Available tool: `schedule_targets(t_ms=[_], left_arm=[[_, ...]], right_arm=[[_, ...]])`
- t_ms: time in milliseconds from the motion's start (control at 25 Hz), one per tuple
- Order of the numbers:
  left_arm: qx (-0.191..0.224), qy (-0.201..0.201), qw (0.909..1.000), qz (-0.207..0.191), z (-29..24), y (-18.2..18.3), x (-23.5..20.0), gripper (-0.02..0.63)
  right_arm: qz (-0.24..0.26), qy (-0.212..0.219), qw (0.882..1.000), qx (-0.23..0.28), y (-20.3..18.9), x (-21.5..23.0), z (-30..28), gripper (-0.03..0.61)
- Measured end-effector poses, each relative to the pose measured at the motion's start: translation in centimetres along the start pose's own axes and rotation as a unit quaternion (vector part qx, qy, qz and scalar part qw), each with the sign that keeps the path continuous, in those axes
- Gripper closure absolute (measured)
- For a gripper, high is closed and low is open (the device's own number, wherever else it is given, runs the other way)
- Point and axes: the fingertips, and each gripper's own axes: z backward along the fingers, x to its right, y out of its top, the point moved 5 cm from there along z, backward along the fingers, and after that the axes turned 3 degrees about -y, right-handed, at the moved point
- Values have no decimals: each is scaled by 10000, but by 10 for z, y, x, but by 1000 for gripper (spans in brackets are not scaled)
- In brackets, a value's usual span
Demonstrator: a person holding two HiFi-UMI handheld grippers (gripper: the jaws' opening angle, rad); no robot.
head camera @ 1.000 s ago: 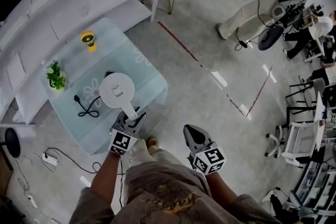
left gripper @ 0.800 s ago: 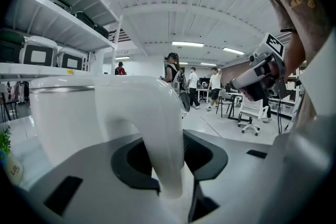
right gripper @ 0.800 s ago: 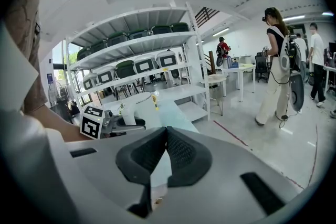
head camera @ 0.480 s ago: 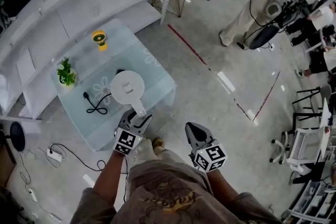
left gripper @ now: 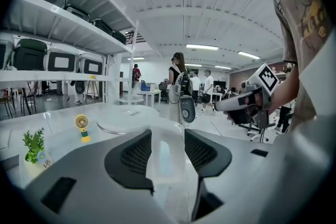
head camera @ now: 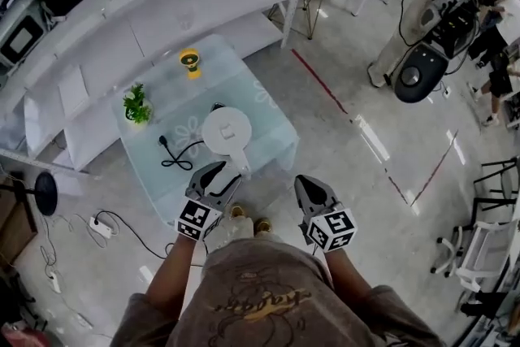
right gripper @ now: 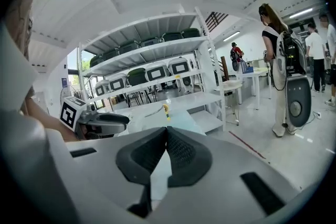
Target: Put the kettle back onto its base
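Note:
The white kettle stands upright on the glass table, its handle pointing toward me. Whatever it rests on is hidden beneath it; a black cord runs out from under it. My left gripper is open just short of the handle; its jaws have just been opening, and the pads press on nothing. In the left gripper view the handle shows through the gap of the left gripper, with the kettle lid beyond. My right gripper is shut and empty, off the table over the floor.
A small yellow fan and a potted plant sit on the table's far side. White shelving with boxes runs behind the table. A power strip lies on the floor at left. People stand at the right.
The left gripper's jaws have spread off the kettle handle and the gripper has drawn back a little toward me. The kettle stays on the table. The right gripper stays shut.

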Motion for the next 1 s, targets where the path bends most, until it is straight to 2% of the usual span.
schedule_targets(t_ms=[200, 440, 760, 1000], left_arm=[[402, 365, 9983, 189, 28, 38, -16, 411], [944, 750, 9918, 416, 60, 73, -30, 411], [1210, 1208, 9834, 611, 85, 74, -32, 415], [1130, 1451, 9816, 507, 89, 61, -29, 555]], right_arm=[[124, 259, 9994, 214, 21, -14, -19, 578], [335, 435, 9971, 531, 53, -27, -24, 578], [644, 405, 9932, 882, 75, -34, -21, 578], [641, 433, 9917, 1024, 73, -36, -22, 578]])
